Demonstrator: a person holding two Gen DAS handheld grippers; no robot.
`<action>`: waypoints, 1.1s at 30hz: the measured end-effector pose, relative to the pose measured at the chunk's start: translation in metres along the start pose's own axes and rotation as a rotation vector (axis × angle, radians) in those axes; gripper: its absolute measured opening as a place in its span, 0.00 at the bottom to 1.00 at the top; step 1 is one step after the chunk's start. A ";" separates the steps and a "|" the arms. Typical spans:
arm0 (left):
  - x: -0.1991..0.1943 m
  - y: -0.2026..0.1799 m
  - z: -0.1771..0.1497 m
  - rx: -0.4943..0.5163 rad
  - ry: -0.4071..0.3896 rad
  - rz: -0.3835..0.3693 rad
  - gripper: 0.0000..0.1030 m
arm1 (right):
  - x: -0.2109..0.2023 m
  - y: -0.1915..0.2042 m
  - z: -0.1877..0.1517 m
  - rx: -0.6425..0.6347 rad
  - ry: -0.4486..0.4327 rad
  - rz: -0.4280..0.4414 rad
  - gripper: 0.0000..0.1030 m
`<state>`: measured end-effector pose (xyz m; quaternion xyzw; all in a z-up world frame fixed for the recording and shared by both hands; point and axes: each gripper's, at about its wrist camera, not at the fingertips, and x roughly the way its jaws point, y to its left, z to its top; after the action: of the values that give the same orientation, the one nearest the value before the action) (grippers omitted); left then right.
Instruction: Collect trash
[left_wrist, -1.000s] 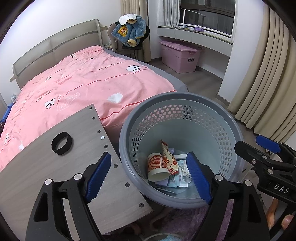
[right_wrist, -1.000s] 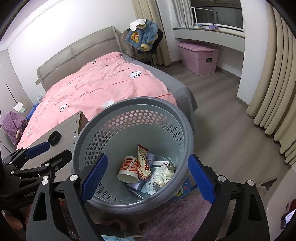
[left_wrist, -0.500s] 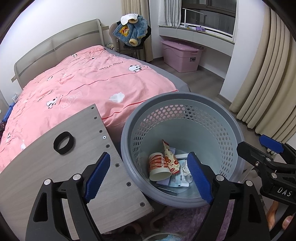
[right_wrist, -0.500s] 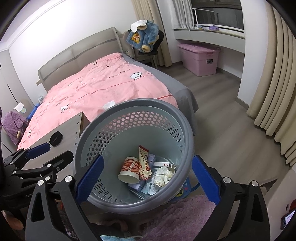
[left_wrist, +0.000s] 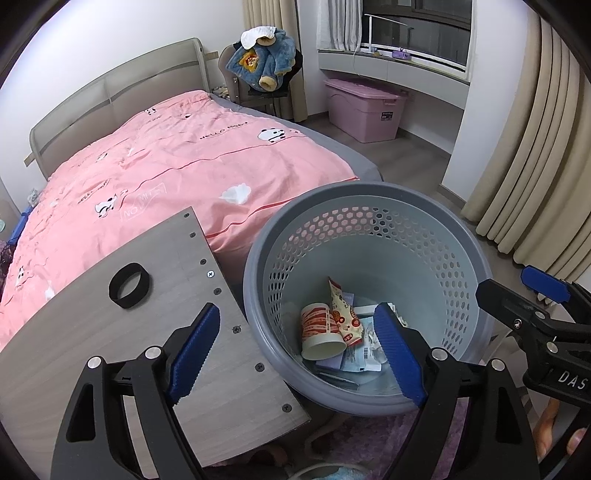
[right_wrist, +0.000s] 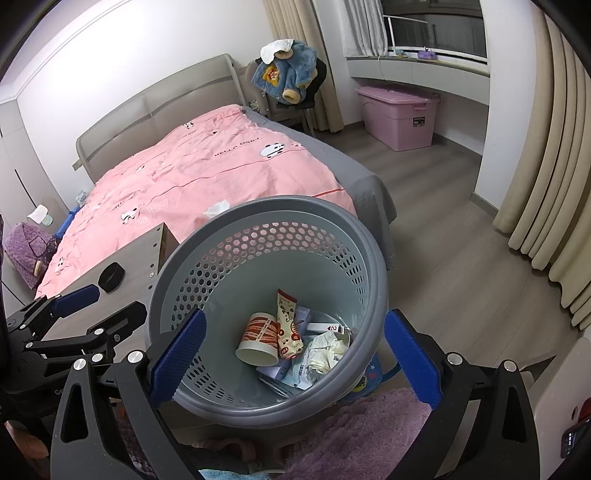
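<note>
Trash sits at the bottom of the gray basket (right_wrist: 266, 406): a paper cup (right_wrist: 258, 339), a snack wrapper (right_wrist: 288, 325) and crumpled paper (right_wrist: 325, 350). One white tissue (left_wrist: 235, 194) lies well apart on the pink bed (left_wrist: 166, 173); it looks like a leftover piece, though the view is too small to be sure. The right gripper (right_wrist: 295, 354) hangs over the basket with jaws spread wide and empty; the left gripper (left_wrist: 295, 350) is likewise open, holding nothing, straddling the basket's rim beside the wooden board (left_wrist: 92, 332). The next step probably calls for reaching one gripper to the tissue and pinching it at its raised middle.
</note>
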<state>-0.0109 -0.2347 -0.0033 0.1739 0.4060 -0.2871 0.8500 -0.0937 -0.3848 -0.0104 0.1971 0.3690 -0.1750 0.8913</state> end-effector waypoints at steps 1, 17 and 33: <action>0.000 0.000 0.000 0.000 0.000 0.000 0.79 | 0.000 0.000 0.000 0.000 0.000 0.000 0.93; 0.001 -0.002 -0.001 0.002 -0.002 0.004 0.79 | 0.000 0.000 0.000 0.001 0.002 0.000 0.93; 0.000 -0.001 -0.001 -0.007 -0.005 0.009 0.79 | 0.001 0.001 -0.001 0.000 0.005 0.001 0.93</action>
<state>-0.0124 -0.2346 -0.0041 0.1718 0.4043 -0.2823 0.8528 -0.0933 -0.3834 -0.0120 0.1975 0.3713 -0.1740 0.8904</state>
